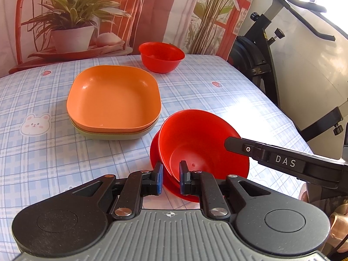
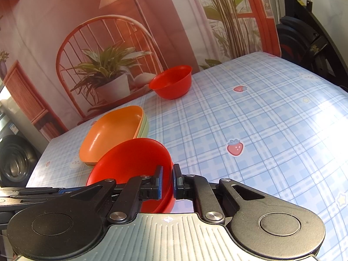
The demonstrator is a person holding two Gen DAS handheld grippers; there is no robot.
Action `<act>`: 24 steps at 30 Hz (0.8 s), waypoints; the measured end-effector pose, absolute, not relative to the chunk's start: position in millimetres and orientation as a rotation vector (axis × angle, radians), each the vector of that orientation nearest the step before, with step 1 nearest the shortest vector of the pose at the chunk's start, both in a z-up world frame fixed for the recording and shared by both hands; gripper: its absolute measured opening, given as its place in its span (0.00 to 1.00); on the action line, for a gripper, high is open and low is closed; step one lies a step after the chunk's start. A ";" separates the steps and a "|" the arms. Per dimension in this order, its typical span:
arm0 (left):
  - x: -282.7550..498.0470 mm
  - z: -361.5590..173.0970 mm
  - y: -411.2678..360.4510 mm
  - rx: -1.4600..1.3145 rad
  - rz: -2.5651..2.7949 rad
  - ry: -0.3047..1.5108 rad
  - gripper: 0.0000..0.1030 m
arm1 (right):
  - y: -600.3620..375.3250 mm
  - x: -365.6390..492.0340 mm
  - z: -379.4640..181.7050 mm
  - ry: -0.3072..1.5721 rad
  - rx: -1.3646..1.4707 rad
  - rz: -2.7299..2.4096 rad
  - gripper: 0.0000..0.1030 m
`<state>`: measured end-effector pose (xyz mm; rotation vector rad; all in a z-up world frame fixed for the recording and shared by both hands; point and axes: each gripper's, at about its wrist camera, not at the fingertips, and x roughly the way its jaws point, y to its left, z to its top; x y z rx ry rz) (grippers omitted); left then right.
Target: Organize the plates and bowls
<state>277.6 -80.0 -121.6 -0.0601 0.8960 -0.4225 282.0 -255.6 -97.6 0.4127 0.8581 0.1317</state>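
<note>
From the left wrist view, we see the plates already gathered: the orange plate (image 1: 114, 97) sits nested on a green plate (image 1: 113, 135), one tidy stack on the counter (image 1: 43, 163). Just beside it, two red bowls are close to nested; the upper bowl (image 1: 202, 143) tilts inside the lower bowl (image 1: 158, 169). Our left tongs (image 1: 171, 178) are narrowed over the near rims; one pad sits inside the upper bowl, the other outside the lower one, so they seem to pinch both, though we cannot tell how firmly. The right tool's arm reaches in over the far rim. A third bowl (image 1: 162, 57) stands well apart near the back edge, so we judge one bowl is left to collect.

From the right wrist view, our right tongs (image 2: 167, 181) are closed narrow on the wall of the upper bowl (image 2: 132, 163), one pad inside, one outside. The far bowl (image 2: 171, 82) sits close to the counter's back edge. To the right the checked cloth lies open, giving free room; the plate stack (image 2: 113, 134) crowds the left.
</note>
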 end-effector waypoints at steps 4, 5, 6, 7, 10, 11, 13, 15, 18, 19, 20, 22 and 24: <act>277.6 -121.6 -79.0 -0.065 -0.423 0.897 0.17 | -254.9 282.0 -97.0 0.856 0.409 0.135 0.12; 277.5 -121.5 -78.8 -0.065 -0.422 0.896 0.17 | -254.7 281.9 -96.3 0.856 0.408 0.135 0.13; 276.9 -121.3 -79.2 -0.065 -0.419 0.895 0.18 | -254.7 281.9 -96.4 0.856 0.408 0.135 0.13; 276.9 -121.2 -79.0 -0.064 -0.419 0.895 0.19 | -254.4 281.8 -96.0 0.856 0.409 0.134 0.13; 276.5 -120.1 -78.7 -0.063 -0.408 0.894 0.20 | -254.8 281.8 -96.1 0.856 0.408 0.132 0.13; 276.6 -120.0 -78.3 -0.065 -0.405 0.894 0.20 | -254.9 281.9 -96.0 0.857 0.408 0.132 0.13; 276.7 -120.2 -77.4 -0.070 -0.400 0.897 0.28 | -254.8 281.9 -95.8 0.857 0.405 0.130 0.13; 276.3 -120.6 -76.7 -0.080 -0.398 0.900 0.30 | -254.9 281.9 -96.0 0.857 0.403 0.127 0.13; 276.6 -121.2 -76.0 -0.079 -0.391 0.903 0.30 | -254.8 281.6 -96.2 0.859 0.404 0.124 0.13; 276.8 -121.4 -75.4 -0.081 -0.387 0.904 0.30 | -253.5 281.2 -96.0 0.858 0.403 0.122 0.13; 277.1 -121.6 -74.9 -0.084 -0.384 0.904 0.30 | -252.8 280.9 -96.0 0.858 0.401 0.121 0.13; 277.6 -122.0 -73.5 -0.090 -0.378 0.908 0.30 | -252.7 280.9 -95.9 0.858 0.397 0.120 0.13; 277.7 -121.9 -71.9 -0.096 -0.373 0.908 0.30 | -252.9 280.6 -95.5 0.855 0.398 0.118 0.13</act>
